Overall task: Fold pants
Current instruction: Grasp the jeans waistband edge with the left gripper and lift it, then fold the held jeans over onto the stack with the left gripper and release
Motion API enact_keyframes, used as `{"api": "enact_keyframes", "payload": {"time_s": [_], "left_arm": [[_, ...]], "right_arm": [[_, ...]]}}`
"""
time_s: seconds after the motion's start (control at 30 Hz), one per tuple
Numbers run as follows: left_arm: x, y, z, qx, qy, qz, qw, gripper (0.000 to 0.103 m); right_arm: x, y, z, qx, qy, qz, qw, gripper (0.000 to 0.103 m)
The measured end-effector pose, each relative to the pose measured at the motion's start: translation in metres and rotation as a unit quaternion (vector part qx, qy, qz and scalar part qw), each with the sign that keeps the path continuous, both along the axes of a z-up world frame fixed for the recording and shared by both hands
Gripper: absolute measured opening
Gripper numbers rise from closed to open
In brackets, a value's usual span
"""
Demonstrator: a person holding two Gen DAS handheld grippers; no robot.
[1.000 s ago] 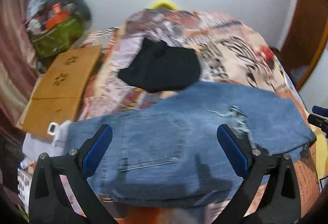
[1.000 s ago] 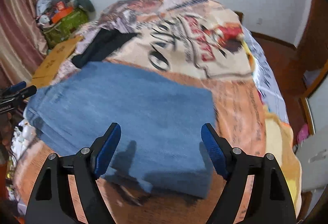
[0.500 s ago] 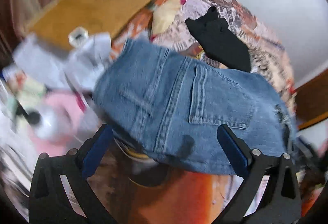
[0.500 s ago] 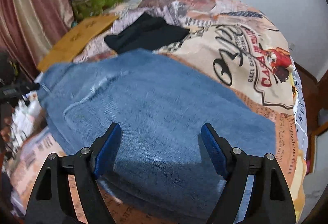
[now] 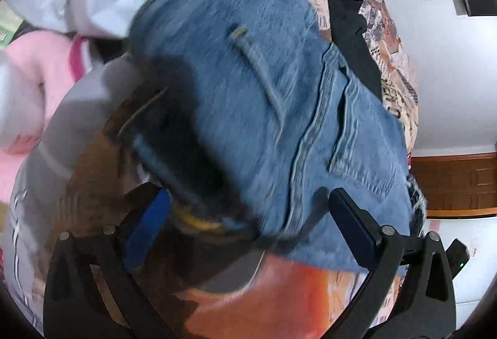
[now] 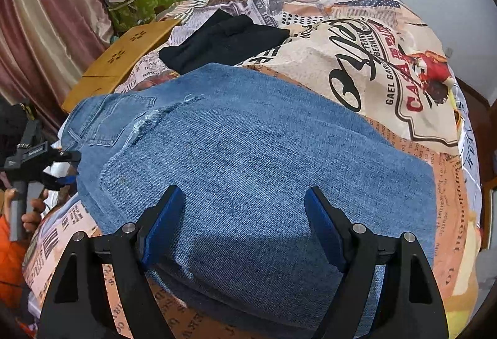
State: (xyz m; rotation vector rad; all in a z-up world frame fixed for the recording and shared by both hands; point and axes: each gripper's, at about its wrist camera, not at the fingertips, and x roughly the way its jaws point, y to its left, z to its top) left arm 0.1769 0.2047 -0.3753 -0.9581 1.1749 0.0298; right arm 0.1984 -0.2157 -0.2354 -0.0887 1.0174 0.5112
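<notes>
One pair blue jeans (image 6: 248,159); folded flat; frayed rip.

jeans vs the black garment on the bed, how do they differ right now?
The jeans are blue denim; the black garment is plain black. The jeans lie nearest the right gripper, the black garment beyond them toward the wall. The jeans cover far more of the bedspread and show a pocket and frayed rips; the black garment shows no such detail. Both lie flat, ungripped.
</notes>
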Motion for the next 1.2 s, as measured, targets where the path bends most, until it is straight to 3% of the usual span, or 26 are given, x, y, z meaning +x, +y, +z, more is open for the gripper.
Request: {"api": "enact_keyframes", "payload": {"time_s": [0.23,0.37,0.47,0.53,0.63,0.7,0.73,0.87,1.0,1.2], "left_arm": [[0.028,0.012,0.001,0.034,-0.006,0.024,0.9991,0.073],[0.032,0.004,0.024,0.117,-0.029,0.028,0.9924,0.053],[0.028,-0.004,0.053,0.186,-0.064,0.03,0.98,0.032],[0.028,-0.006,0.07,0.223,-0.071,0.029,0.9718,0.029],[0.032,0.002,0.093,0.224,-0.083,0.024,0.9707,0.026],[0.033,0.004,0.11,0.242,-0.095,0.021,0.9655,0.025],[0.035,0.002,0.121,0.259,-0.101,0.019,0.9605,0.025],[0.038,-0.017,0.176,0.351,-0.142,0.005,0.9255,0.024],[0.04,-0.04,0.225,0.379,-0.195,-0.021,0.9044,0.024],[0.05,-0.12,0.282,0.413,-0.284,-0.089,0.8606,0.024]], "right_arm": [[0.0,-0.001,-0.001,0.003,0.004,-0.003,1.0,0.081],[0.0,-0.002,-0.001,0.001,0.002,-0.003,1.0,0.081],[0.0,-0.003,-0.001,0.002,0.002,-0.005,1.0,0.081],[-0.001,-0.004,0.0,0.003,0.003,-0.007,1.0,0.081],[-0.001,-0.007,0.003,0.009,0.012,-0.014,1.0,0.081],[-0.002,-0.012,0.012,0.022,0.011,-0.018,1.0,0.08],[-0.004,-0.015,0.017,0.027,0.002,-0.021,0.999,0.08],[-0.01,-0.036,0.036,0.039,-0.025,-0.041,0.998,0.081],[-0.015,-0.066,0.033,0.014,-0.036,-0.072,0.997,0.081],[-0.012,-0.099,0.001,0.018,0.017,-0.112,0.993,0.081]]}}
